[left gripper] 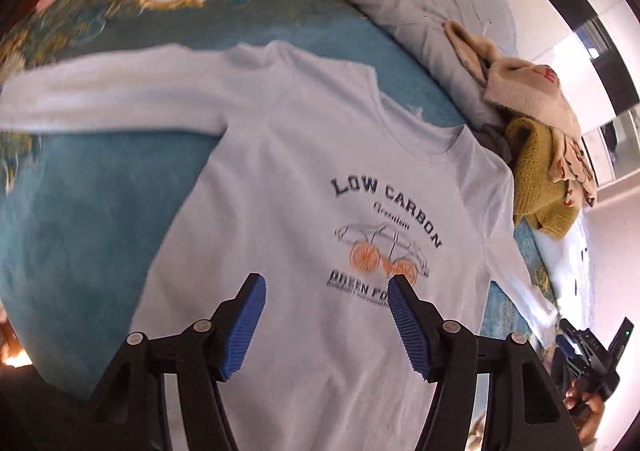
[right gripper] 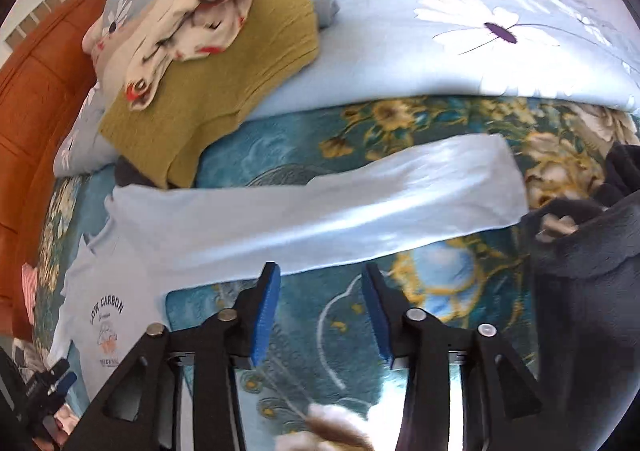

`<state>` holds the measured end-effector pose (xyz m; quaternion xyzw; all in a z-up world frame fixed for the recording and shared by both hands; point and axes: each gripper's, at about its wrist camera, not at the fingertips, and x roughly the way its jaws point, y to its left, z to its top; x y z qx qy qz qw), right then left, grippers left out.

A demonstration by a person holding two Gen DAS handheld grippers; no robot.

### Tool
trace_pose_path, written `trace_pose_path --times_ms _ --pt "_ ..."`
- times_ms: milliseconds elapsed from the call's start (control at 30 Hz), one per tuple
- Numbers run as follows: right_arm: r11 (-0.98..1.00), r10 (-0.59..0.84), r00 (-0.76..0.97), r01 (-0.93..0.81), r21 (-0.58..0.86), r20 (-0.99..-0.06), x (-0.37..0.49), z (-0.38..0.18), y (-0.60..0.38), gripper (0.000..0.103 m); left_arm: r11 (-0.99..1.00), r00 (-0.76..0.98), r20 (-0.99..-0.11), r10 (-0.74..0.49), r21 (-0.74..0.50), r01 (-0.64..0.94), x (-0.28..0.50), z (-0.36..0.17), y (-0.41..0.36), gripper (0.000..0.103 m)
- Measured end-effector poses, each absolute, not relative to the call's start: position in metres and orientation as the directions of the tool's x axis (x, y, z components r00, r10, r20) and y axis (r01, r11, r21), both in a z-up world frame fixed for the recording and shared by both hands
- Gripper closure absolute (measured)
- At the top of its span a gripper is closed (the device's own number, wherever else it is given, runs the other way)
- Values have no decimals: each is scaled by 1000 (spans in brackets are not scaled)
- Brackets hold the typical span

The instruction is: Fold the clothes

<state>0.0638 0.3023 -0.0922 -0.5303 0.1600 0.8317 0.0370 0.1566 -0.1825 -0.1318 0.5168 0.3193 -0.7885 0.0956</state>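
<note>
This is a bedroom in a home. A bed (right gripper: 460, 307) fills both views, spread with a teal floral blanket (left gripper: 80, 211). A pale blue quilt with daisies (right gripper: 440, 43) lies bunched along its far edge, an orange padded headboard (right gripper: 40, 111) stands at one end, and a pile of household clothes (right gripper: 208, 63) rests near that corner.

I see a pale blue long-sleeved shirt (left gripper: 304, 179) lying flat, print up, on the teal floral bedspread (left gripper: 100, 203). Both sleeves stretch straight out sideways.
</note>
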Motion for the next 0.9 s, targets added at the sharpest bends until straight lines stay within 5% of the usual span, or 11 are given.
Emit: trace_pose_path --times_ms 233,833,900 --pt "-904 21 -422 -395 163 -907 42 -99 371 47 -791 -467 -871 153 -391 470 163 -124 -174 33" --pt "-889 171 -187 -452 -70 -967 -3 -155 365 47 -762 -514 -832 210 -468 447 171 -115 -180 32" --pt "-885 160 -197 -462 -52 -967 -3 -154 364 54 -753 -525 -822 223 -487 442 171 -113 -184 32"
